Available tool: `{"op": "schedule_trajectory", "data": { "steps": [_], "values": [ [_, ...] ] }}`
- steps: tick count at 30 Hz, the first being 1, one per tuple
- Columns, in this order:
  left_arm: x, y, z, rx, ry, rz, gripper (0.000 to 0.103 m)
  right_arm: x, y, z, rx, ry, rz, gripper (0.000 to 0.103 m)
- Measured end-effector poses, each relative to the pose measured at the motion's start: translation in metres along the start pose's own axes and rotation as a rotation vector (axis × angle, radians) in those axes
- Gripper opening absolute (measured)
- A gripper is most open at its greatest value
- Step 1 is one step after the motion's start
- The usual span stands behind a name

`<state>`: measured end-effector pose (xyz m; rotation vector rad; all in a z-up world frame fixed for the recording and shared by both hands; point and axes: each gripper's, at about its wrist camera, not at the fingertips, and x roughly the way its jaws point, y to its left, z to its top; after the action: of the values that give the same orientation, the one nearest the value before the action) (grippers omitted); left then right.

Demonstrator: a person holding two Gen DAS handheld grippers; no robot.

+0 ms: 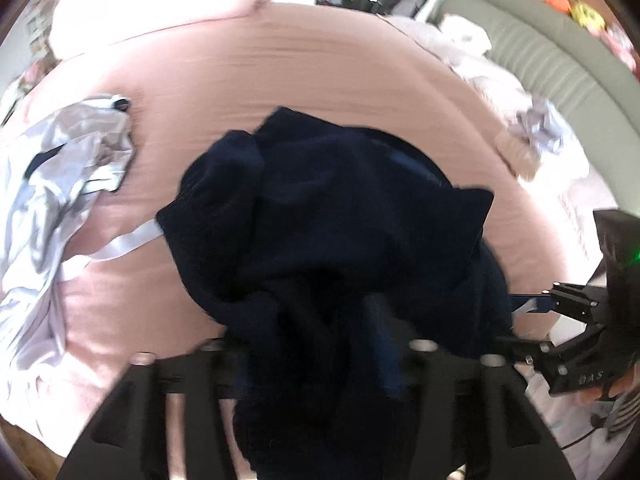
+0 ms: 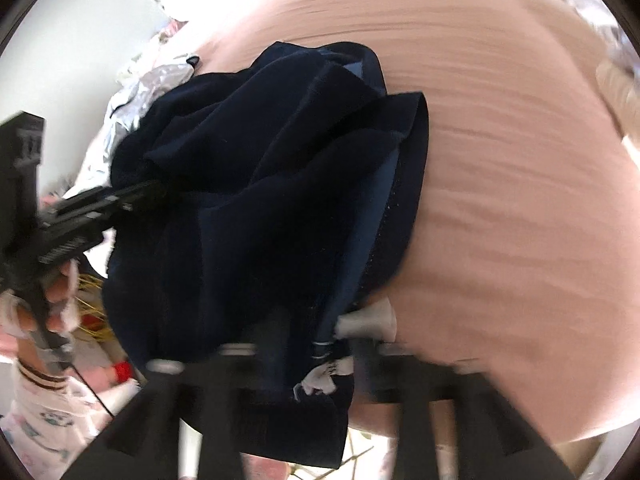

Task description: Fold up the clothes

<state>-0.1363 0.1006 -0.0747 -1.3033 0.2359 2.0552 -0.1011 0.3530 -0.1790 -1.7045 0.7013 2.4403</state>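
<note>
Both tools lift the bunched navy garment [image 1: 328, 216].

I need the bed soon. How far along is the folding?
Nothing looks folded yet. In hand: both grippers, left and right, hold the bunched navy garment over the pink bed. Left: folding it, plus the crumpled pale satin garment and a small lilac piece.

Both wrist views look down close over pink bed [image 1: 320, 60]; shared: dark garment [image 1: 328, 220] filling centre, each catching other gripper at edge.
</note>
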Motion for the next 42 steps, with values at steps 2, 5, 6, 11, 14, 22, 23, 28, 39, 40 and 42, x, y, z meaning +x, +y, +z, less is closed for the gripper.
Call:
{"op": "schedule_trajectory", "data": {
  "steps": [2,5,6,11,14,22,23,28,39,40,42],
  "values": [
    [-0.010,0.011,0.000,-0.034,-0.018,-0.002,0.062,-0.006,0.003,0.005,-0.005,-0.007,-0.017,0.081],
    [-0.019,0.018,-0.001,-0.070,-0.014,0.013,0.063,-0.013,0.004,0.018,-0.011,-0.018,-0.031,0.081],
    [-0.024,0.021,-0.005,-0.084,-0.013,0.021,0.063,-0.014,0.004,0.023,-0.014,-0.021,-0.037,0.081],
    [-0.045,-0.007,-0.022,-0.120,-0.028,0.090,0.063,-0.020,0.005,0.046,-0.027,-0.039,-0.063,0.081],
    [-0.045,0.001,-0.012,-0.130,-0.041,0.091,0.063,-0.023,0.005,0.061,-0.034,-0.050,-0.079,0.081],
    [0.016,0.006,0.036,-0.165,-0.013,0.057,0.063,-0.023,-0.002,0.100,-0.075,-0.071,-0.126,0.081],
    [0.018,0.005,0.044,-0.164,-0.012,0.041,0.063,-0.022,-0.004,0.105,-0.082,-0.073,-0.132,0.081],
    [0.033,-0.006,0.076,-0.117,0.014,0.016,0.063,-0.010,-0.011,0.133,-0.102,-0.059,-0.170,0.081],
    [0.106,-0.030,0.151,-0.138,0.216,-0.069,0.063,0.014,-0.033,0.176,-0.033,0.034,-0.144,0.080],
    [0.109,-0.030,0.157,-0.152,0.217,-0.073,0.063,0.014,-0.033,0.179,-0.031,0.037,-0.147,0.080],
    [0.115,-0.029,0.166,-0.198,0.217,-0.093,0.063,0.011,-0.032,0.184,-0.037,0.032,-0.146,0.080]
  ]
}}
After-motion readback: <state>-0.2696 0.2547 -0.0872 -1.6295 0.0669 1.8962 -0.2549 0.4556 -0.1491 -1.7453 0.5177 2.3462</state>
